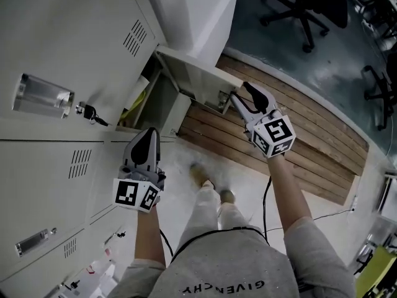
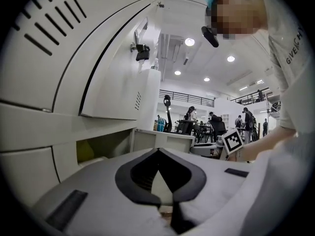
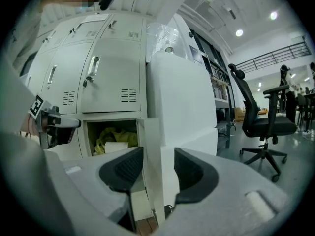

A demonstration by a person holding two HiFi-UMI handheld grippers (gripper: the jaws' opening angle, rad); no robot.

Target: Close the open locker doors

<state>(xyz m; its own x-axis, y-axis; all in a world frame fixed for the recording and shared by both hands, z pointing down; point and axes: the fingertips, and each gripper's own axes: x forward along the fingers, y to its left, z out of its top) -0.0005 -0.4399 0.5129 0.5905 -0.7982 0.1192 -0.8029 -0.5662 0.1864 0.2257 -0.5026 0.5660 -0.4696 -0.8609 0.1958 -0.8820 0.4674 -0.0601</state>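
Note:
The bottom locker's pale door (image 1: 198, 79) stands swung out from the locker bank. Behind it the open compartment (image 1: 139, 101) holds yellow cloth and a white roll (image 3: 112, 139). My right gripper (image 1: 240, 92) is open at the door's free edge. In the right gripper view that edge (image 3: 152, 181) runs upright between the two pads, close to the left pad and apart from the right one. My left gripper (image 1: 151, 132) is shut and empty. It hangs in front of the lockers, left of the open compartment, its tips meeting (image 2: 158, 150).
A key (image 1: 93, 113) sticks out of the closed locker above. A tall white cabinet (image 3: 182, 97) stands right of the lockers. Wooden planks (image 1: 298, 148) cover the floor beyond the door, with office chairs (image 1: 304, 11) farther off. The person's feet (image 1: 211, 188) stand below.

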